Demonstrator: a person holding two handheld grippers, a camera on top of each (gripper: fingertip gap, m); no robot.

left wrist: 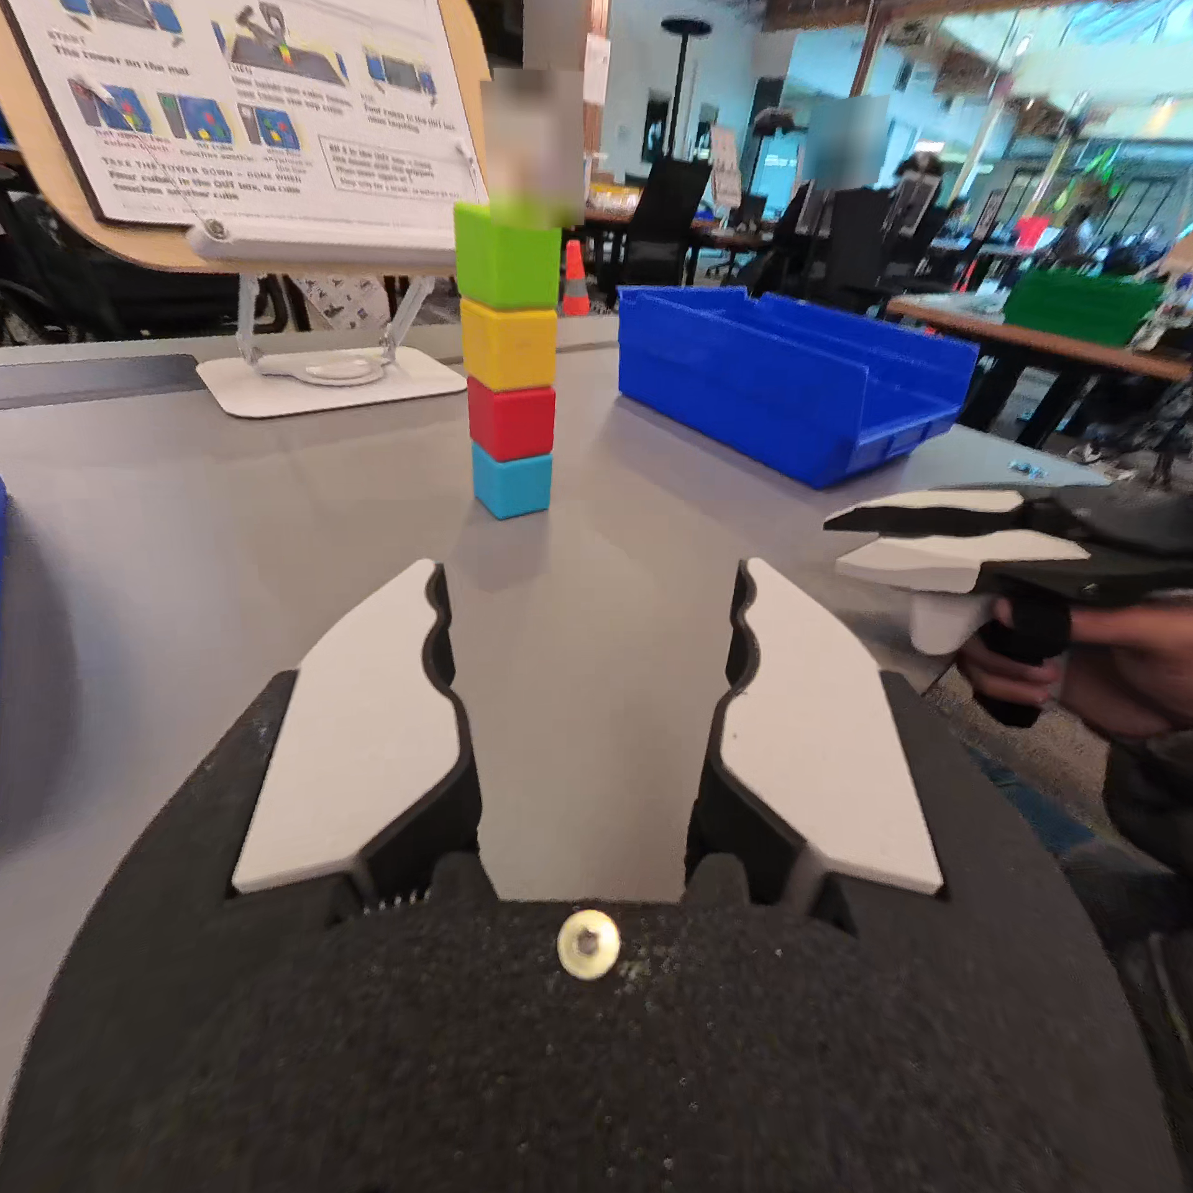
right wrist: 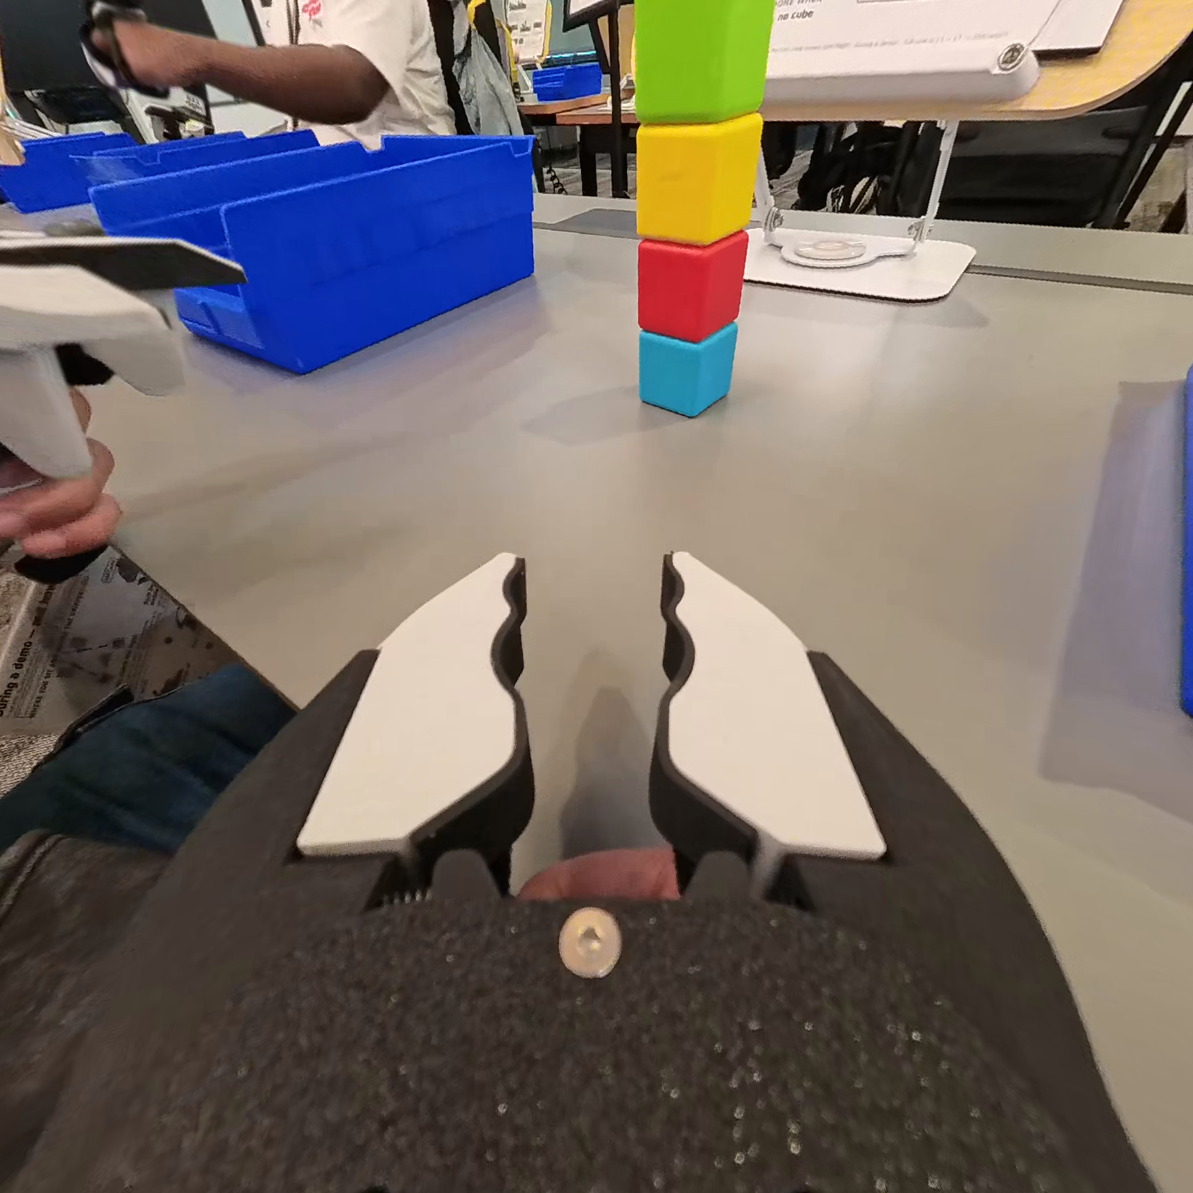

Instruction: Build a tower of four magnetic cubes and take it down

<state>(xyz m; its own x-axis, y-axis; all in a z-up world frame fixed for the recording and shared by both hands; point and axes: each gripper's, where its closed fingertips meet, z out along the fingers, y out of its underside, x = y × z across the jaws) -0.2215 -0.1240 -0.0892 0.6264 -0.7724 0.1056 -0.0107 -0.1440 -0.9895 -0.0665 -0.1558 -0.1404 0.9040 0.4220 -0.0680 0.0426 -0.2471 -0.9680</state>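
1. Tower (left wrist: 511, 368) complete: green cube (left wrist: 507, 258) on yellow cube (left wrist: 510, 345) on red cube (left wrist: 511, 418) on blue cube (left wrist: 512, 481), standing on the grey desk (left wrist: 193, 516). Judged step: the build is done and the take-down not yet begun.
2. Long axis vertical, pointing straight up; no lean is evident.
3. Blue bin (left wrist: 794, 394) stands near the tower, apart from it.
4. Left gripper (left wrist: 591, 568): jaws spread wide, empty, short of the tower. Right gripper (right wrist: 594, 558): jaws partly spread, empty.
5. Next move, as judged: pinch the green cube and break its magnetic hold while the other gripper steadies the cubes below.
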